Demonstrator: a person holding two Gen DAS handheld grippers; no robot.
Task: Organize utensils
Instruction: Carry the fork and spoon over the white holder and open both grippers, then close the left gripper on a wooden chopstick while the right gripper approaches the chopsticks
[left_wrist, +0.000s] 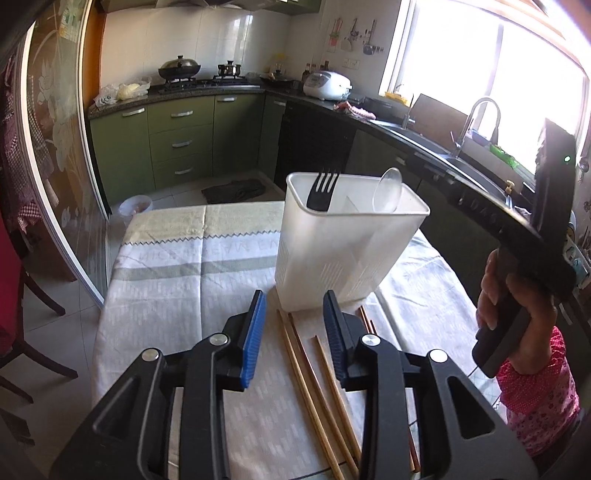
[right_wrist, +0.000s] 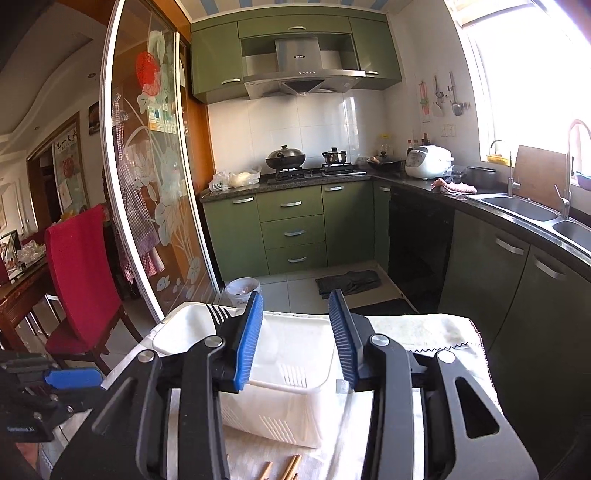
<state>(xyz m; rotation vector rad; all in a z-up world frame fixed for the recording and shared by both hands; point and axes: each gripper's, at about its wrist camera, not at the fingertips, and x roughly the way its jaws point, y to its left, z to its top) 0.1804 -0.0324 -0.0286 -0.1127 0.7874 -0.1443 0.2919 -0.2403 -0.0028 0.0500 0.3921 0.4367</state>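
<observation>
On my desk a white translucent utensil holder (left_wrist: 343, 254) stands upright, a black fork (left_wrist: 322, 192) tines-up in one compartment and a clear plastic spoon (left_wrist: 388, 192) in another. Several wooden chopsticks (left_wrist: 306, 373) lie flat on the cloth before it.

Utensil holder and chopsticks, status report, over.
Left gripper and right gripper open, empty. Fork and spoon in holder. Chopsticks on cloth. Nothing in the way.

Chopsticks (left_wrist: 314, 387) partly behind the left gripper (left_wrist: 294, 325), lower ends cut by the frame edge
</observation>
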